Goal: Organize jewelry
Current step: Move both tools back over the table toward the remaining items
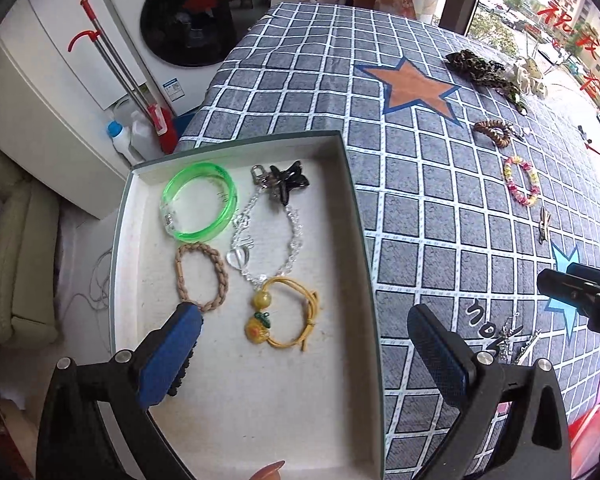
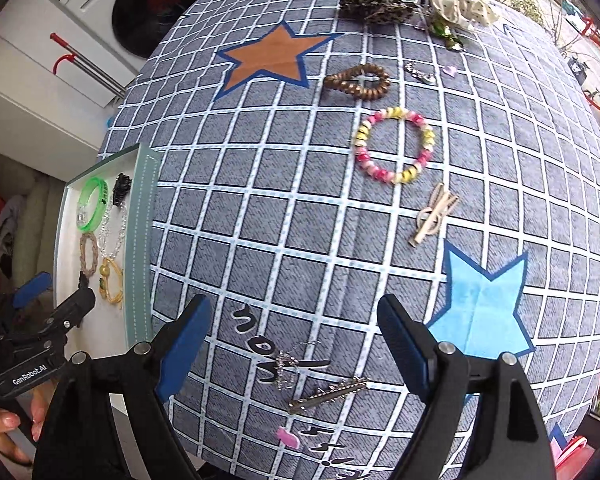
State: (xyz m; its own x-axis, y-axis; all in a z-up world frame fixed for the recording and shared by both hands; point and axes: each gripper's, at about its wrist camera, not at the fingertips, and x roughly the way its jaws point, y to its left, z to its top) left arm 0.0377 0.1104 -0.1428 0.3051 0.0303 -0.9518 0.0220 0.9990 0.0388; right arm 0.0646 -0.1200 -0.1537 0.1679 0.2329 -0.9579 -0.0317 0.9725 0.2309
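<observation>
My left gripper is open and empty over a shallow green-rimmed box. The box holds a green bangle, a tan braided band, a clear bead chain with a black star and a yellow cord bracelet. My right gripper is open and empty above the checked cloth. Just ahead of it lie a silver hair clip and a small sparkly piece. Further off lie a pink-yellow bracelet, a brown spiral tie and a beige clip.
At the far edge lie a leopard scrunchie, a cream scrunchie and a small charm. The box sits at the table's left edge. A washing machine, a mop and bottles stand beyond the table.
</observation>
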